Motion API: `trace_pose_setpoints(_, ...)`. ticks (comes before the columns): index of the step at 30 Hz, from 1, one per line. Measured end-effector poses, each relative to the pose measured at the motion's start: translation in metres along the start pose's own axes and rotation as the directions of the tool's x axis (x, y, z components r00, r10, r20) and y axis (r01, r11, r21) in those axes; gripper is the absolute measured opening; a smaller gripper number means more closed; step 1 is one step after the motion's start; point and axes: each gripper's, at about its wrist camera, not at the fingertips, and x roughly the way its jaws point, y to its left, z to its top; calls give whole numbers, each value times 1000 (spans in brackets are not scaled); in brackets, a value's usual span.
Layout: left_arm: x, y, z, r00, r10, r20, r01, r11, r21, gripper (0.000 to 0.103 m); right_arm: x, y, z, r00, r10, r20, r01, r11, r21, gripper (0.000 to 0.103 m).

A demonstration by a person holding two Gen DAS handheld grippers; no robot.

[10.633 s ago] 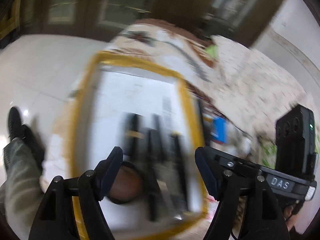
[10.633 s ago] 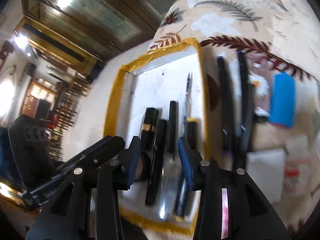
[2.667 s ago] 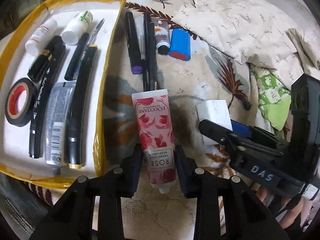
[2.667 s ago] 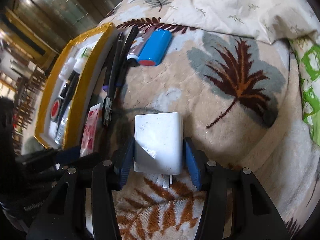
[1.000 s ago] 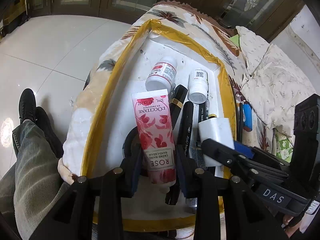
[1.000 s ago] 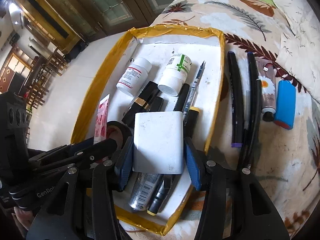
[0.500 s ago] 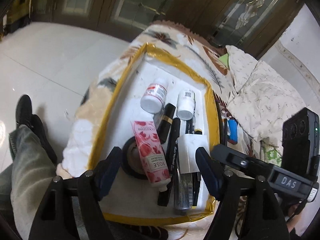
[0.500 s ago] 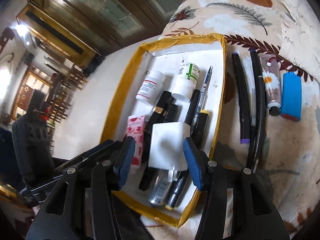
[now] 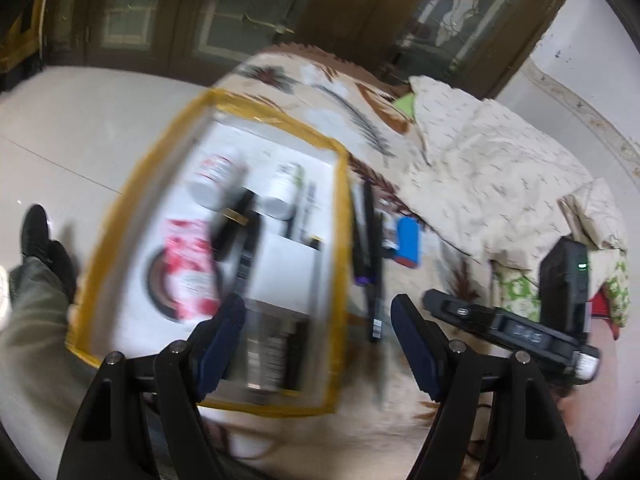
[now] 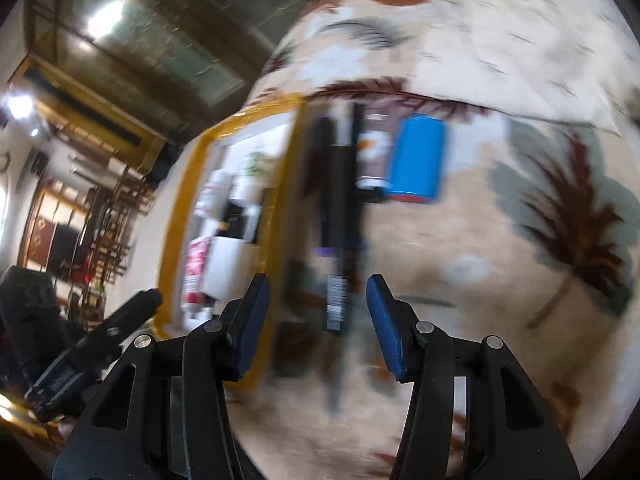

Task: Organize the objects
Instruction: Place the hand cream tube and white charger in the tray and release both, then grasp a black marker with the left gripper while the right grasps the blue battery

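A white tray with a yellow taped rim (image 9: 338, 216) lies on the leaf-patterned bedspread. In it lie the pink rose hand-cream tube (image 9: 190, 264), the white charger block (image 9: 286, 272), two white bottles (image 9: 214, 178), a tape roll (image 9: 154, 280) and several dark pens. My left gripper (image 9: 316, 344) is open and empty above the tray's near right corner. My right gripper (image 10: 316, 316) is open and empty over the black pens (image 10: 338, 200) lying right of the tray (image 10: 176, 216). A blue case (image 10: 416, 160) and a small brown tube (image 10: 374, 148) lie beside the pens. Both views are blurred.
A crumpled cream quilt (image 9: 500, 184) covers the bed's far right, with green cloth (image 9: 516, 288) near it. The bed edge drops to a tiled floor (image 9: 80, 128) on the left, where a person's leg and shoe (image 9: 36, 232) show. The other gripper's body (image 9: 520, 328) is at right.
Both grippers have swung right, away from the tray's middle toward the loose pens on the bedspread. The hand-cream tube and charger block stay in the tray where they were let go.
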Motion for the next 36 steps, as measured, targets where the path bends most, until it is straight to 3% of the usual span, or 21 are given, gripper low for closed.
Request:
trace_pose_setpoints(3, 14, -18, -3, 999, -21, -46, 22, 1000, 17, 76, 0, -19, 3, 1000, -18, 1, 18, 999, 36, 51)
trace_pose_setpoints(7, 33, -47, -6, 996, 29, -89, -20, 995, 103, 76, 3, -37, 25, 999, -29, 31, 27, 998, 59, 51)
trace_pose_setpoints(11, 37, -61, -14, 996, 66, -52, -55, 982, 181, 75, 17, -45, 49, 998, -60, 21, 58, 996, 71, 50)
trace_pose_setpoints(21, 45, -59, -18, 997, 53, -52, -42, 979, 198, 75, 55, -37, 87, 984, -177, 18, 176, 984, 6, 50)
trace_pose_setpoints(23, 45, -60, -19, 997, 54, -48, -43, 978, 206, 75, 57, -31, 86, 973, -228, 22, 229, 973, -39, 36)
trace_pose_setpoints(24, 45, -61, -19, 998, 53, -47, -42, 977, 208, 75, 57, -30, 86, 969, -245, 25, 245, 968, -44, 36)
trace_pose_setpoints(28, 47, -59, -18, 997, 52, -55, -40, 979, 199, 75, 50, -35, 80, 975, -221, 25, 222, 975, -16, 35)
trace_pose_setpoints(31, 48, -56, -19, 997, 51, -65, -38, 981, 189, 75, 36, -40, 67, 982, -189, 27, 189, 982, 15, 22)
trace_pose_setpoints(36, 47, -55, -15, 995, 48, -84, -33, 985, 167, 75, 19, -51, 44, 991, -136, 8, 136, 990, 44, 14)
